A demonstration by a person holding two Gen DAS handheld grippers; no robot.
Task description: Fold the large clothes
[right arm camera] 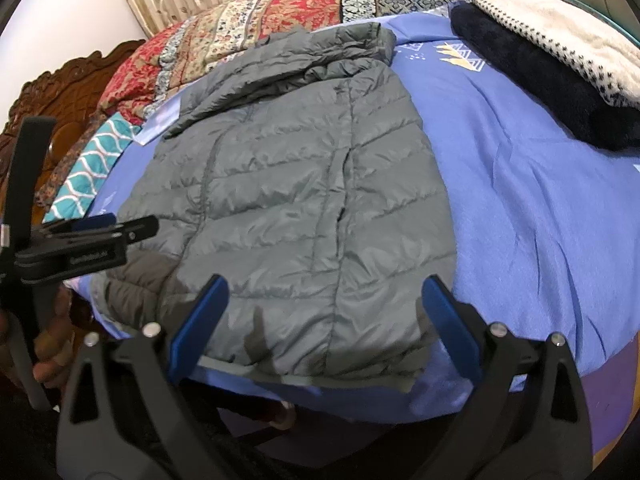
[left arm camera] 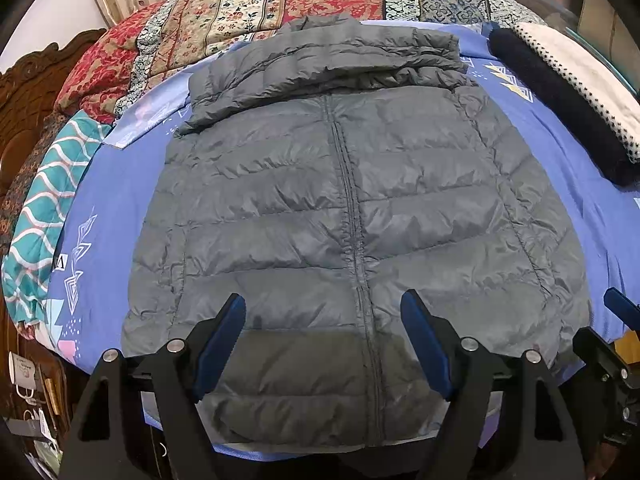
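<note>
A grey quilted puffer jacket (left arm camera: pixel 344 208) lies front up on the blue bedsheet (left arm camera: pixel 116 200), zipper closed, both sleeves folded across its top. It also shows in the right wrist view (right arm camera: pixel 296 208). My left gripper (left arm camera: pixel 324 312) is open and empty, just above the jacket's hem near the zipper. My right gripper (right arm camera: pixel 324 296) is open and empty above the hem's right corner. The right gripper also shows at the edge of the left wrist view (left arm camera: pixel 620 312), and the left gripper in the right wrist view (right arm camera: pixel 100 224).
A folded dark navy and cream knit garment (left arm camera: pixel 572 104) lies at the right on the bed. Patterned red and floral quilts (left arm camera: pixel 280 4) are piled at the back. A teal wavy cloth (left arm camera: pixel 44 208) and a carved wooden headboard (left arm camera: pixel 28 92) are on the left.
</note>
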